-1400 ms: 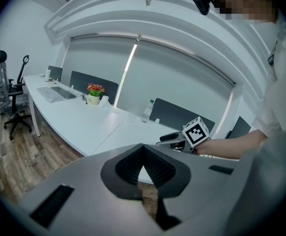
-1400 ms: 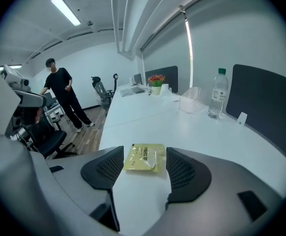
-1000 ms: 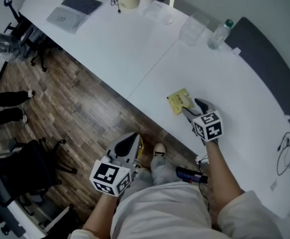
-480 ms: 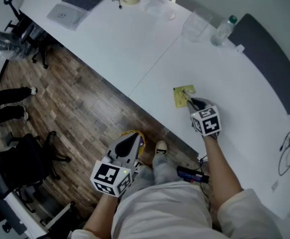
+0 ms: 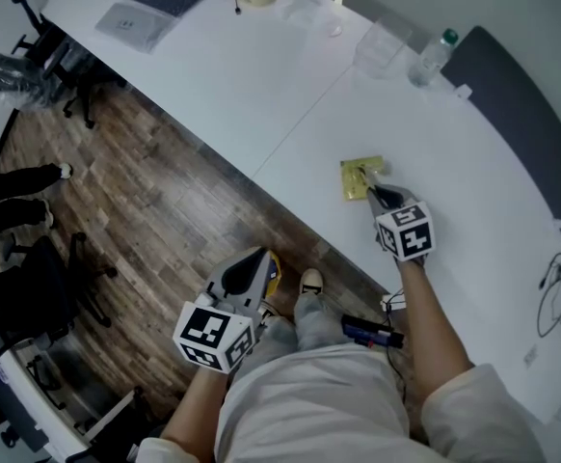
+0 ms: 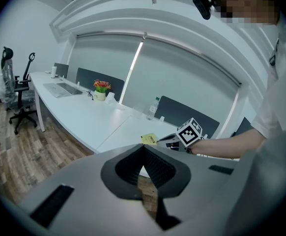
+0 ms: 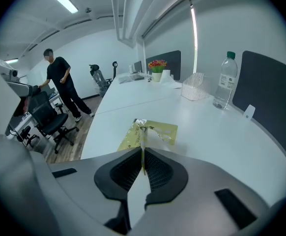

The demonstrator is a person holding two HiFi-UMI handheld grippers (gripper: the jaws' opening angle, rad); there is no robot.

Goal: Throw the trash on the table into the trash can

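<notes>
1. The right gripper (image 5: 369, 189) points down at the white table (image 5: 261, 85). Its jaws have just been closing and now pinch the yellow wrapper (image 5: 360, 177), with the pads pressed on a thin fold of it.
2. The yellow wrapper lies on the table near the front edge. The rest of it is flat on the surface beyond the jaws.
3. The left gripper (image 5: 259, 258) hangs over the wooden floor (image 5: 165, 201), well apart from the table. Its jaws are pressed together with nothing between them.
4. A water bottle (image 5: 433, 58) and a clear container (image 5: 377, 48) stand farther back, well apart from the wrapper.
</notes>
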